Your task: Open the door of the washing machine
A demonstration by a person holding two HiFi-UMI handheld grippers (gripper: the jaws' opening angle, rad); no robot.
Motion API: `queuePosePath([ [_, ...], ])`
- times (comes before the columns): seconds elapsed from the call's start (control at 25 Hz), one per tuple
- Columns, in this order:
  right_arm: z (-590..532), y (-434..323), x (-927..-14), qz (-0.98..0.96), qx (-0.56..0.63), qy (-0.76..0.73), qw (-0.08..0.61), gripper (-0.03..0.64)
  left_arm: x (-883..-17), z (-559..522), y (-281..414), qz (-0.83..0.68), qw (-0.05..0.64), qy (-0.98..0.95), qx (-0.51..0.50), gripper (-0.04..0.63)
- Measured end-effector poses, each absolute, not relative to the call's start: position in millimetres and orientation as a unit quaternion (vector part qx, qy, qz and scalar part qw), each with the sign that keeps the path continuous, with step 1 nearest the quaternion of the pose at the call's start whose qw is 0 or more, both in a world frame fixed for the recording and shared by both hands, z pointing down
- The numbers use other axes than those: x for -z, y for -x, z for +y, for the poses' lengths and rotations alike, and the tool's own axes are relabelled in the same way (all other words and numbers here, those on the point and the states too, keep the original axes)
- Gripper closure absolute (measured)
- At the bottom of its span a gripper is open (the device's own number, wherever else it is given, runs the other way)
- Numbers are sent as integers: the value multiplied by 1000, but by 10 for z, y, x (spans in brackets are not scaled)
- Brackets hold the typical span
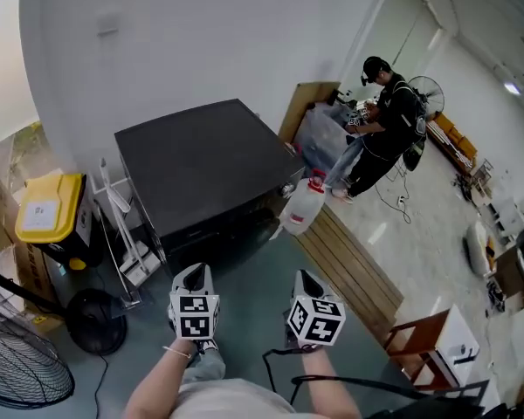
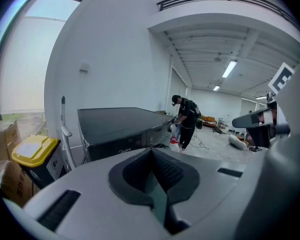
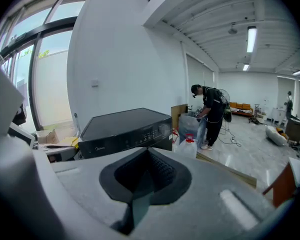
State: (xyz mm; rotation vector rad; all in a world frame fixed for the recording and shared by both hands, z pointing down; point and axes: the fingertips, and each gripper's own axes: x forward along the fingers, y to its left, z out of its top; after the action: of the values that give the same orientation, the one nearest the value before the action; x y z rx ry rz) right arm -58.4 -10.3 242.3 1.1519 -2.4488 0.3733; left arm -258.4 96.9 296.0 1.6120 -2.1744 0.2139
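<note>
The black top-loading washing machine (image 1: 201,164) stands against the white wall with its flat lid down. It also shows ahead in the left gripper view (image 2: 122,124) and in the right gripper view (image 3: 125,129), control panel facing me. My left gripper (image 1: 193,273) and right gripper (image 1: 304,278) hover side by side above the grey floor, short of the machine's front and touching nothing. In their own views the left gripper (image 2: 152,153) and the right gripper (image 3: 148,153) have their dark pads pressed together with nothing between them.
A yellow-lidded bin (image 1: 48,208) and a white rack (image 1: 113,203) stand left of the machine, a floor fan (image 1: 17,365) nearer me. A water jug (image 1: 304,206) and wooden planks (image 1: 349,264) lie to the right. A person (image 1: 384,125) stands beyond, and a wooden stool (image 1: 432,347) is near right.
</note>
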Motion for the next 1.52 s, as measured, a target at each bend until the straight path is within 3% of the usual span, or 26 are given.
queuePosePath([
  [0.36, -648, 1143, -2552, -885, -130, -381, 235, 612, -3166, 610, 3038, -795, 242, -553, -62, 598],
  [0.8, -1070, 848, -2894, -865, -158, -405, 250, 612, -3439, 513, 3009, -788, 259, -550, -94, 598],
  [1.52, -1064, 1159, -3305, -891, -133, -325, 289, 612, -3962, 921, 2958, -825, 285, -480, -87, 598],
])
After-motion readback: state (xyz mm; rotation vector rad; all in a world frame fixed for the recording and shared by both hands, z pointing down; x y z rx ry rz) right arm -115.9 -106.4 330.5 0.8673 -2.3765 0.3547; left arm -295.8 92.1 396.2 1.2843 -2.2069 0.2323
